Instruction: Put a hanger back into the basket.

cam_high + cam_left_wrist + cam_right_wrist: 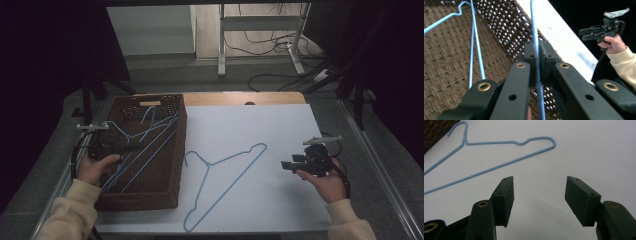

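While my left gripper (537, 53) pinched a thin blue wire hanger (534, 30) in the brown woven basket (172, 150), probably untangled, I judged a slow lift best, right gripper (539, 195) spread idle.

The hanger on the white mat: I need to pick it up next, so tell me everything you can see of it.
The hanger on the mat is thin light-blue wire, likely coated, bent into a triangle with a twisted neck and an open hook. It lies flat on the white mat, hook toward the brown woven basket, long bar running diagonally. One shoulder has a small dip. Nothing grips or touches it; the right tool hovers open close by.
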{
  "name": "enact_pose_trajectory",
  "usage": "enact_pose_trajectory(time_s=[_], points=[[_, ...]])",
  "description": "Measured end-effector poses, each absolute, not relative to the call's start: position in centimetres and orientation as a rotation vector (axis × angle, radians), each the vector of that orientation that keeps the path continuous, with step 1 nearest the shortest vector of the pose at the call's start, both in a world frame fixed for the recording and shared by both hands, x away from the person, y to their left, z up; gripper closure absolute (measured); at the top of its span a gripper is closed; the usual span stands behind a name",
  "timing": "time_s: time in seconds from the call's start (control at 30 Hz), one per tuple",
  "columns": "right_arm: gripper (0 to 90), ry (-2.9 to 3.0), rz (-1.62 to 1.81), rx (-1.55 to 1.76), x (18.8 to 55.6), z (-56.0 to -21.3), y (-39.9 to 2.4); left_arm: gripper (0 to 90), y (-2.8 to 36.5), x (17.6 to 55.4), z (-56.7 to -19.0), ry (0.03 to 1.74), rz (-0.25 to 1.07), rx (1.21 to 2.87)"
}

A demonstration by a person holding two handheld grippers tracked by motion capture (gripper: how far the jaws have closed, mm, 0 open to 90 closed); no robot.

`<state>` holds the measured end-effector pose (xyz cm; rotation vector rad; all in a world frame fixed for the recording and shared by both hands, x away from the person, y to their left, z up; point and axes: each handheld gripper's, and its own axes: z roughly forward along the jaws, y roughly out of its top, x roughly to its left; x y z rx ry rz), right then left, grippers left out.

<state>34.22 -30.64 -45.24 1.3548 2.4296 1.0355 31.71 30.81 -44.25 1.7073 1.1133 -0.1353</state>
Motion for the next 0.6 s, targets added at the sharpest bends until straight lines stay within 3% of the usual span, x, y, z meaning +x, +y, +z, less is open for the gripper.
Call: enact_pose_trajectory(time_s=[0.2, 0.37, 0.5, 0.6], points=[[40.9, 2.429, 1.034, 1.359, 34.2, -45.2, -30.7, 85.8, 31.0, 32.3, -45.5, 1.161, -0.148, 1.757], [40.8, 2.426, 1.035, 1.36, 34.2, -45.2, -30.7, 85.3, 31.7, 32.2, -45.7, 1.245, -0.063, 1.788], [40.8, 2.428, 1.033, 1.36, 34.2, -45.2, -30.7, 58.0, 32.0, 32.1, -45.5, 1.383, 0.11, 1.812], [40.8, 2.427, 1.032, 1.361, 34.2, -45.2, -30.7, 47.3, 31.9, 31.7, -44.9, 1.394, 0.207, 1.824]])
